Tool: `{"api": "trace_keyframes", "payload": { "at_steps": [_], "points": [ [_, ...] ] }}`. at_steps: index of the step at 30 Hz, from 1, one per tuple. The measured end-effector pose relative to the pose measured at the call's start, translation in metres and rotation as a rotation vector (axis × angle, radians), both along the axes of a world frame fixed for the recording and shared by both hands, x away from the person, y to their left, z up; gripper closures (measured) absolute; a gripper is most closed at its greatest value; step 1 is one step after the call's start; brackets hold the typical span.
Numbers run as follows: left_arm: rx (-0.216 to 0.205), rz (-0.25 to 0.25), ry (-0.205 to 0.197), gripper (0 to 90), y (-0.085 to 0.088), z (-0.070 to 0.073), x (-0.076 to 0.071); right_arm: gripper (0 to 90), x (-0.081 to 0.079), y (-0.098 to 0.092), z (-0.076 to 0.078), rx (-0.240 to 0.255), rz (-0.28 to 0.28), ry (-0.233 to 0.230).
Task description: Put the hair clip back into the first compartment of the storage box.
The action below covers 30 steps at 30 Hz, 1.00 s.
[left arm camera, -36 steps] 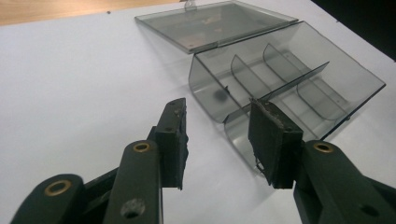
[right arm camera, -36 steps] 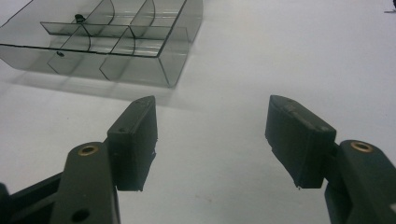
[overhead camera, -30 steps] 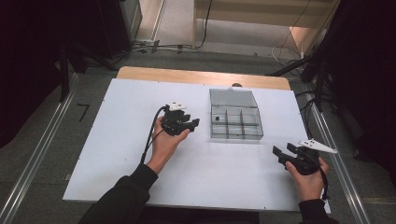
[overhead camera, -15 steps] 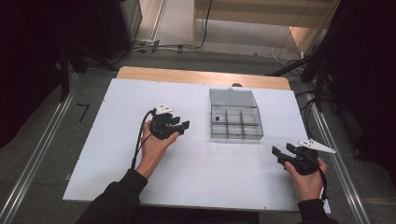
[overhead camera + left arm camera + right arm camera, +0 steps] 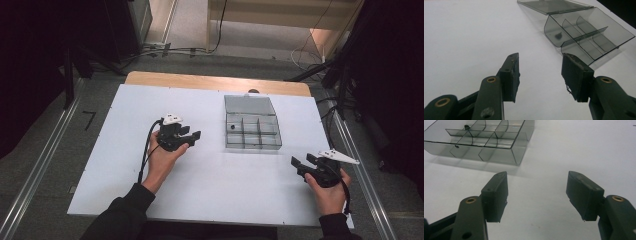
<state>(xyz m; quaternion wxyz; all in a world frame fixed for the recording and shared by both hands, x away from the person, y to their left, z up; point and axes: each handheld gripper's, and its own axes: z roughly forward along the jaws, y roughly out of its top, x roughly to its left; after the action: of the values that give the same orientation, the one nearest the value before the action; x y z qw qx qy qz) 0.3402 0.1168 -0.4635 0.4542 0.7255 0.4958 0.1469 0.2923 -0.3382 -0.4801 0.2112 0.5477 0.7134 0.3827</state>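
Note:
A clear plastic compartment box (image 5: 252,131) with its lid laid open behind it stands on the white table (image 5: 215,190), right of centre. A small dark item (image 5: 232,128) lies in its near-left compartment. My left gripper (image 5: 194,135) hovers a short way left of the box and points at it; its jaws have just been opening and nothing is between them. In the left gripper view the gripper (image 5: 541,57) is open, with the box (image 5: 584,32) ahead on the right. My right gripper (image 5: 301,161) rests open near the table's front right. Its own view shows the gripper (image 5: 537,173) empty and the box (image 5: 486,137) at upper left.
A wooden strip (image 5: 215,82) borders the table's far edge. Cables (image 5: 165,50) run across the floor behind it. Metal rails (image 5: 45,165) flank the table on both sides.
My left gripper has drawn back leftward from the box and its jaws stand wider apart. The right hand has stayed where it was.

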Motion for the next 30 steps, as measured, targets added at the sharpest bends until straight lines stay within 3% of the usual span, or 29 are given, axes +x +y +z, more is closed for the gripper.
{"api": "trace_keyframes", "payload": {
  "at_steps": [30],
  "points": [
    [-0.006,0.048,0.01,43.4,0.026,-0.008,-0.011,31.5,0.0,0.0,0.0,-0.001,0.0,0.001]
  ]
}}
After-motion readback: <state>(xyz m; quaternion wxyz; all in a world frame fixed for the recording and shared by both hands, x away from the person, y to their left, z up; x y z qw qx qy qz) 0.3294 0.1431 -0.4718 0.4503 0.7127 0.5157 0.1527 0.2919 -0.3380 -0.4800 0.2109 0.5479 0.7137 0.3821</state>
